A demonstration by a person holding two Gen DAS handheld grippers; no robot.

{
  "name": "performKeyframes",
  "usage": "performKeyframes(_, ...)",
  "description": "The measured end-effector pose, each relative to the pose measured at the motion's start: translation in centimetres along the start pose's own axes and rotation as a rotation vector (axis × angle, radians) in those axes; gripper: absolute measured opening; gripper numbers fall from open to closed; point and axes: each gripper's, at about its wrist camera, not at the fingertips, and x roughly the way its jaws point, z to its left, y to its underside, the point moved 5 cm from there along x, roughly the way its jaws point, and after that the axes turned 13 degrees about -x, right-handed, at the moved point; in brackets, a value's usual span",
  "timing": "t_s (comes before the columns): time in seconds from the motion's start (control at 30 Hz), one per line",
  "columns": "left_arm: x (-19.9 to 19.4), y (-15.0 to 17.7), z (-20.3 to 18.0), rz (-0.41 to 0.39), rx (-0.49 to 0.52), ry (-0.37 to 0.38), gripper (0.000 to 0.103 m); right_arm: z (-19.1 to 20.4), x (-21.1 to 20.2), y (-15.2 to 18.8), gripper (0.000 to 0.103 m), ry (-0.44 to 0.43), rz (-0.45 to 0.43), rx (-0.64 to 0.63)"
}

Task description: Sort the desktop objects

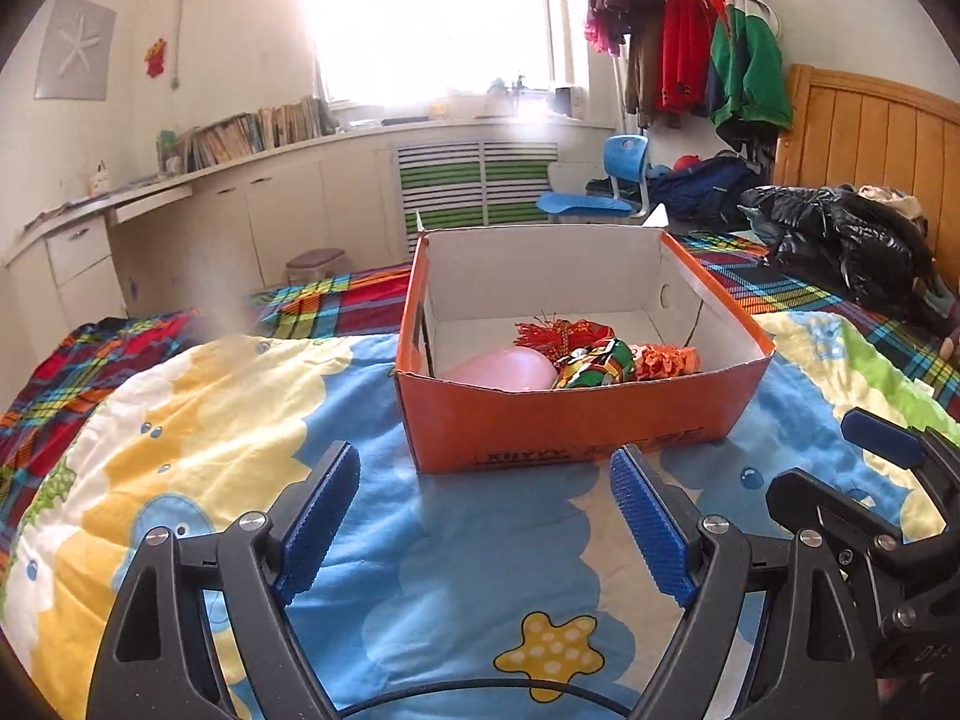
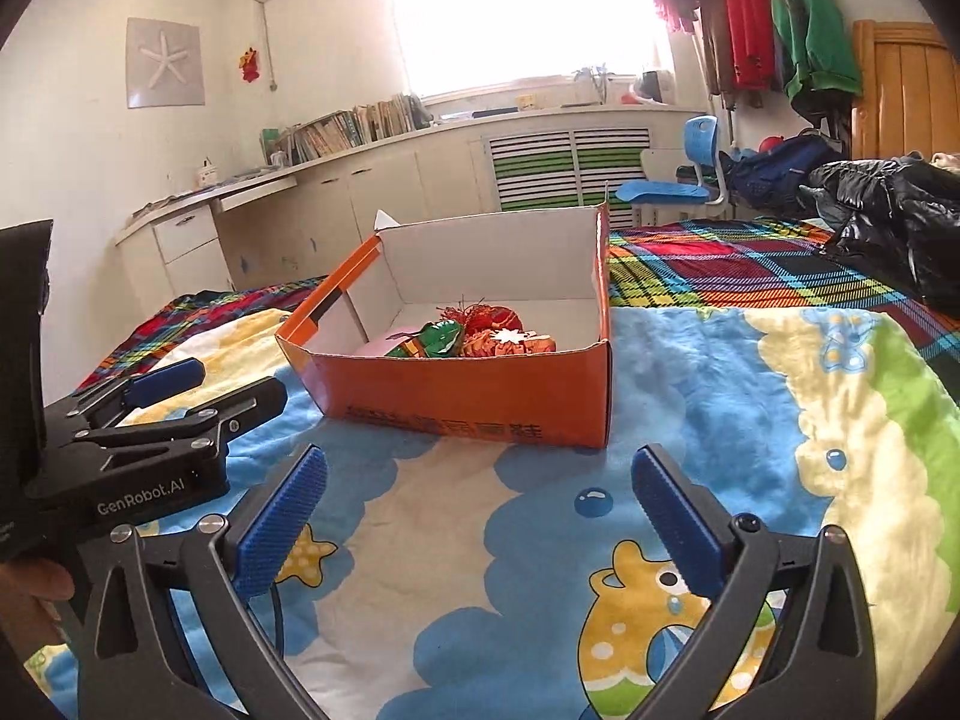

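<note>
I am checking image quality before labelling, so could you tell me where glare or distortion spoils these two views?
Left wrist view: the window is blown out white, with haze spilling down over the cabinets; fisheye bends the walls. Right wrist view: the same window is overexposed, yet the orange box and its contents stay sharp.

The left gripper (image 1: 483,468), black-armed with ribbed blue pads, stands wide apart at six o'clock with nothing between its fingers. Just beyond them, at centre, an open orange cardboard box with a white inside (image 1: 576,420) sits on a cartoon-printed blue and yellow quilt (image 1: 198,420). Inside lie a pale pink balloon (image 1: 504,367), a red tasselled ornament (image 1: 555,333), a shiny green-and-yellow foil packet (image 1: 597,366) and an orange paper frill (image 1: 666,360). The right gripper (image 1: 840,474) enters at four o'clock.
</note>
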Motion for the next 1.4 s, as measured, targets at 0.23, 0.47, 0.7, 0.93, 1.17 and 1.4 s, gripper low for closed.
performKeyframes(0.23,0.3,0.6,-0.1,-0.105,-0.019,-0.018,0.098,-0.2,0.8,-0.1,0.102,-0.001,-0.069,-0.015)
performKeyframes(0.47,-0.1,0.9,1.0,-0.171,-0.081,-0.011,0.098,0.0,0.9,-0.5,0.102,-0.008,-0.127,-0.047)
performKeyframes(0.7,-1.5,1.0,1.1,-0.243,-0.095,0.001,0.102,0.3,-0.5,-0.3,0.102,0.048,-0.184,-0.074)
performKeyframes(0.93,-1.3,1.1,0.9,-0.225,-0.097,0.042,0.102,0.3,-0.7,-0.2,0.103,0.073,-0.184,-0.079)
performKeyframes(1.17,-1.7,1.2,0.8,-0.236,-0.102,0.072,0.102,0.6,-1.7,-0.2,0.103,0.125,-0.222,-0.101)
performKeyframes(1.4,-1.9,1.1,0.6,-0.240,-0.102,0.085,0.102,0.7,-1.9,-0.2,0.103,0.131,-0.233,-0.105)
